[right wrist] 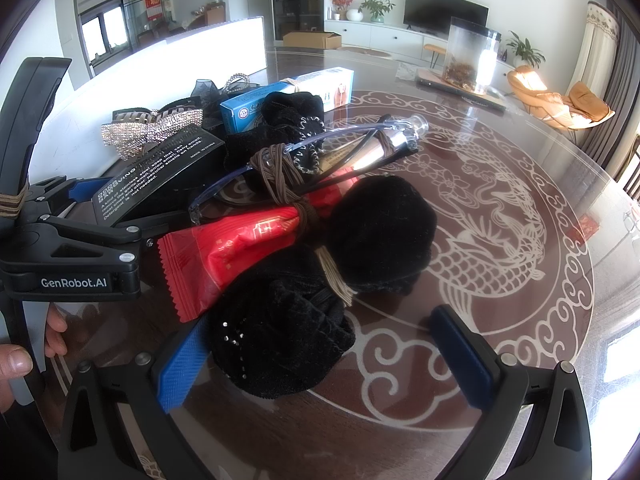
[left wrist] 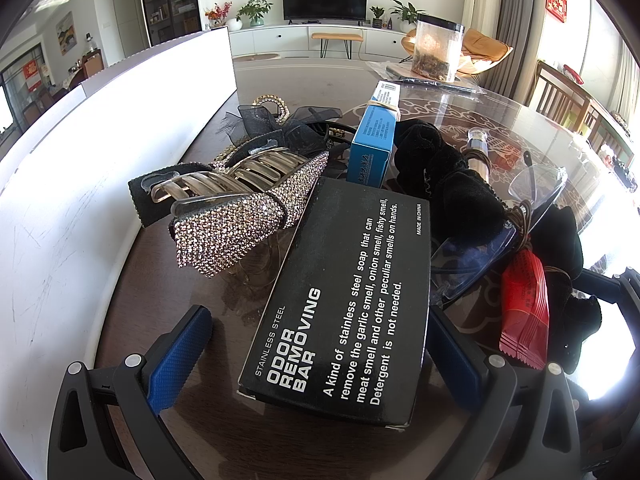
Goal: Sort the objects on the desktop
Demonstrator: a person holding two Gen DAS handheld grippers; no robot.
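A black box marked "odor removing bar" (left wrist: 344, 300) lies between the wide-open jaws of my left gripper (left wrist: 320, 356), apart from the left pad. A rhinestone bow hair clip (left wrist: 240, 216) leans beside it, with a blue box (left wrist: 374, 136) behind. In the right wrist view, my right gripper (right wrist: 320, 360) is open around a black velvet scrunchie (right wrist: 276, 336). Red sachets (right wrist: 232, 248), clear glasses (right wrist: 304, 148) and another black scrunchie (right wrist: 380, 232) are tied together with hair bands just beyond it. The left gripper (right wrist: 72, 240) shows at the left of that view.
A white board (left wrist: 100, 168) stands along the left of the round glass-topped table (right wrist: 500, 220). A clear jar (right wrist: 470, 56) stands at the far side on a flat tray. Black ribbon bows and a beaded band (left wrist: 276, 116) lie behind the clip.
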